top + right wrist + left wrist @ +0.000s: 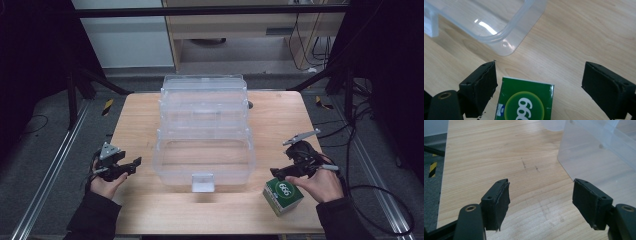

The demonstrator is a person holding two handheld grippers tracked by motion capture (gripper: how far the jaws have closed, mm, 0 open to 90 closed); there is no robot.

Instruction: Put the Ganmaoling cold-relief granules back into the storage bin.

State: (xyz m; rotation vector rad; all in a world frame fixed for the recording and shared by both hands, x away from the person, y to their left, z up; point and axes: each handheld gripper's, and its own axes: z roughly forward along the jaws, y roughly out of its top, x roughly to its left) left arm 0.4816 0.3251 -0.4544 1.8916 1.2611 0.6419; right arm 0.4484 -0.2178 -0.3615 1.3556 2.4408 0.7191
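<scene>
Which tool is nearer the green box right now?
Right. The right tool hangs open just over the green box; the left tool sits open across the clear bin.

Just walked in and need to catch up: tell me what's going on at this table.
A person holds a gripper in each hand at a wooden table. The right gripper hovers open over a green box, which lies between its jaws near the table's front right, not gripped. The left gripper is open over bare wood left of a clear bin, holding nothing. The bin sits mid-table, its lid up and nothing visible inside.
</scene>
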